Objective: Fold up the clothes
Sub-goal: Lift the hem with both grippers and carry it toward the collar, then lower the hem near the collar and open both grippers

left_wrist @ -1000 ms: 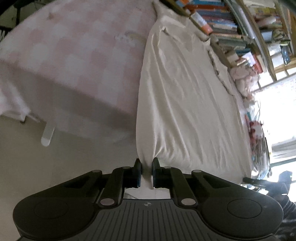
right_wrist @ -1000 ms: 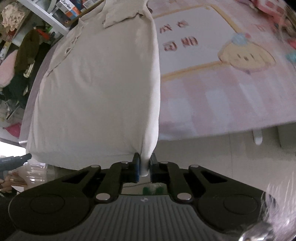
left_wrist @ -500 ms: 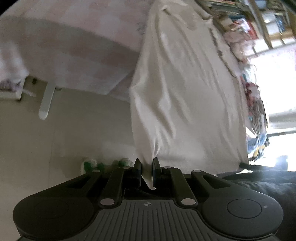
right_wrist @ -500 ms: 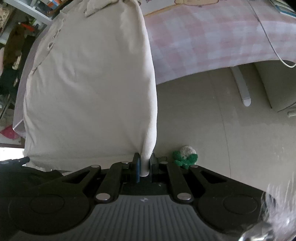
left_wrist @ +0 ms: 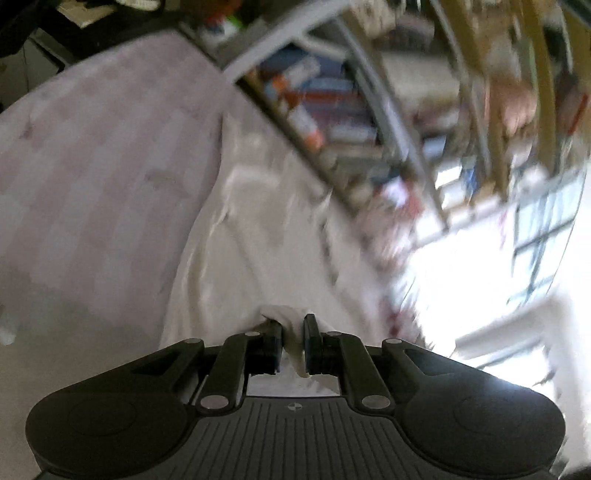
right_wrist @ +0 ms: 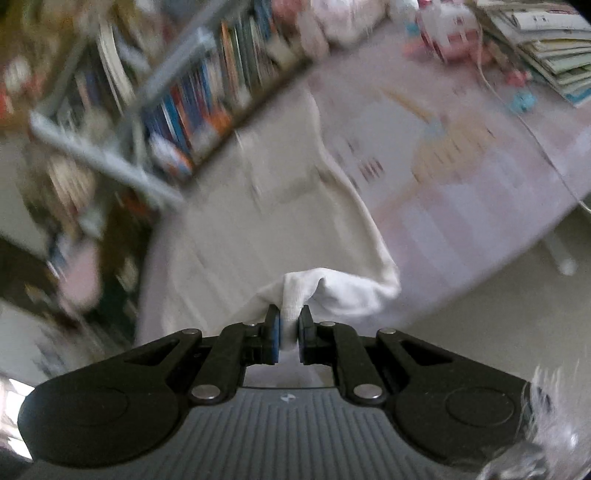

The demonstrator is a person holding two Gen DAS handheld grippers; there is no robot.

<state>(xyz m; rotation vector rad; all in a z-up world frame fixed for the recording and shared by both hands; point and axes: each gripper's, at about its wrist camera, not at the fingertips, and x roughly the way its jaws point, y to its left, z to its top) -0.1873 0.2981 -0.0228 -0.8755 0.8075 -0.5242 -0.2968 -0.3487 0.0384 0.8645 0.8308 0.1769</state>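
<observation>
A cream-white shirt [left_wrist: 240,229] lies lengthwise on a table with a pink checked cloth [left_wrist: 92,177]. My left gripper [left_wrist: 291,332] is shut on one bottom corner of the shirt, lifted above the table. My right gripper [right_wrist: 289,325] is shut on the other bottom corner of the shirt [right_wrist: 258,221], whose hem bunches and folds over just ahead of the fingers. The collar end lies far from me near the shelf. Both views are motion-blurred.
A bookshelf [left_wrist: 332,110] full of books stands along the table's far edge, also in the right wrist view [right_wrist: 184,92]. Stacked books [right_wrist: 546,48], toys [right_wrist: 450,33] and a cable lie on the table's right part. A bright window [left_wrist: 517,258] is at the right.
Both grippers have swung up and forward with the shirt's bottom corners; the views went from looking down at the floor to looking across the table at the shelf. The hem now folds over.
</observation>
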